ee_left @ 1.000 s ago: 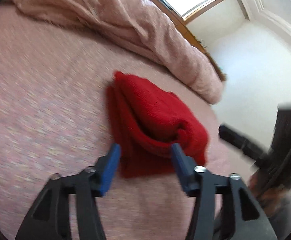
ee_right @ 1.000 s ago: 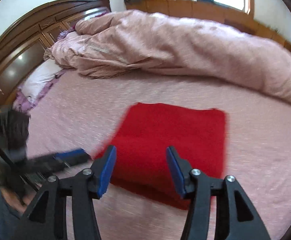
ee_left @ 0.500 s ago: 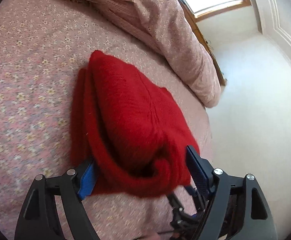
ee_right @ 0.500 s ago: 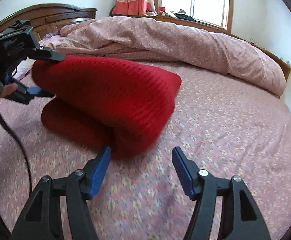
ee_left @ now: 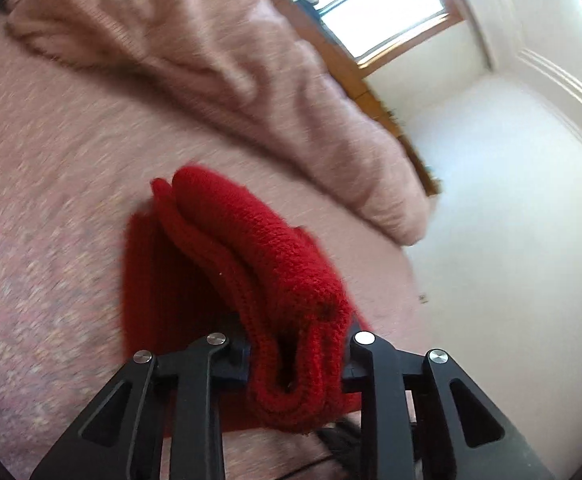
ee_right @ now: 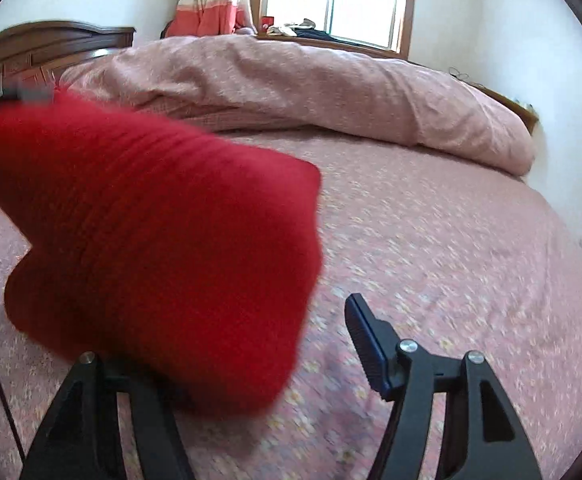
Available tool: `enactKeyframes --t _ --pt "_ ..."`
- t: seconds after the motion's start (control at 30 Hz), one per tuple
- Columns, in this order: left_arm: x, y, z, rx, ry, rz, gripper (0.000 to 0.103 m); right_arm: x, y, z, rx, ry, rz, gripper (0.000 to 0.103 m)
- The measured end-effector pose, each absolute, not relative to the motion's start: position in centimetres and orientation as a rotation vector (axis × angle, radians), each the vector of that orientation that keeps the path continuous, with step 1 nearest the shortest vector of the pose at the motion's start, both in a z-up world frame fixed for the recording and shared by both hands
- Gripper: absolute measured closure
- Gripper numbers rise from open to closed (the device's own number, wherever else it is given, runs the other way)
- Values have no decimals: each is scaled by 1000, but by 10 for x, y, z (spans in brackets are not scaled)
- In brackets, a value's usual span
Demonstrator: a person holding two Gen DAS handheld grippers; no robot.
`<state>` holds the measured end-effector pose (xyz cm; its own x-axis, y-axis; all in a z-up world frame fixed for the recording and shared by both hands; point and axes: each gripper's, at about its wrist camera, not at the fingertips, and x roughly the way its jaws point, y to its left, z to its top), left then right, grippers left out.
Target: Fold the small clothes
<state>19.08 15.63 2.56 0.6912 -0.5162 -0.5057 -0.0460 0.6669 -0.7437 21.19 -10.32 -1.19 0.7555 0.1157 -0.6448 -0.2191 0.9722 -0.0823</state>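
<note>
The folded red knitted garment [ee_left: 251, 280] is lying on the pink flowered bed sheet [ee_left: 51, 240], its near edge lifted as the left gripper [ee_left: 297, 360] is closing its fingers on the bunched folds. The right gripper [ee_right: 275, 364] is standing wide at the garment's near right corner, its left finger hidden under the cloth, its right finger [ee_right: 365, 338] clear of it. A rumpled pink duvet [ee_right: 311, 88] is lying along the far side.

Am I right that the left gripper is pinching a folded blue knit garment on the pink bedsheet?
Not quite: the knit garment is red, not blue, as the left wrist view shows. The left gripper is indeed closing on its folded edge above the pink bedsheet.
</note>
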Motion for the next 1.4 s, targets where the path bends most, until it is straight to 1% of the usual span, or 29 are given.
enactKeyframes --t 0.13,0.23,0.3,0.37,0.43,0.53,0.6,0.67,0.73,0.77,0.8,0.83,0.93,0.97,1.0,1.03,1.07,1.17,1.27,1.4 --pt "187 156 5 -766 834 -244 84 194 -125 -17 -209 681 197 35" --pt "180 138 4 -676 850 -223 84 203 -157 -23 -41 774 221 35" --pt "177 126 2 -607 854 -197 84 205 -160 -26 -24 788 214 35" --pt "171 118 1 -553 858 -168 84 202 -154 -25 -59 778 206 41" --pt "167 121 -5 -558 865 -163 84 195 -149 -24 -86 768 199 43" --pt "154 126 -8 -556 874 -171 84 186 -152 -24 -73 774 197 43" --pt "151 122 -3 -512 871 -178 82 181 -154 -24 -64 777 194 45" --pt "149 119 4 -461 876 -173 78 174 -154 -22 -66 773 219 53" --pt "144 116 8 -442 877 -187 77 164 -155 -19 -70 770 239 54" --pt "141 116 11 -433 878 -190 76 160 -157 -17 -76 769 237 57" --pt "138 116 13 -424 881 -187 76 156 -160 -16 -75 771 239 63" --pt "136 116 15 -417 886 -185 76 154 -164 -14 -75 770 226 73" --pt "128 120 24 -437 901 -180 76 152 -183 -5 -48 769 241 73" --pt "125 120 27 -444 896 -176 76 156 -190 -1 -27 765 263 75" --pt "121 122 31 -449 884 -173 76 160 -193 3 -19 757 273 77" --pt "118 123 37 -450 866 -161 76 164 -195 8 -19 744 281 85" --pt "118 124 40 -447 849 -149 76 170 -195 13 -20 731 292 88" --pt "114 125 52 -412 776 -88 76 187 -185 29 34 676 389 92" --pt "118 128 58 -440 719 -46 76 204 -161 36 64 646 508 95" --pt "124 121 61 -450 652 -33 76 210 -128 35 -5 617 592 97"
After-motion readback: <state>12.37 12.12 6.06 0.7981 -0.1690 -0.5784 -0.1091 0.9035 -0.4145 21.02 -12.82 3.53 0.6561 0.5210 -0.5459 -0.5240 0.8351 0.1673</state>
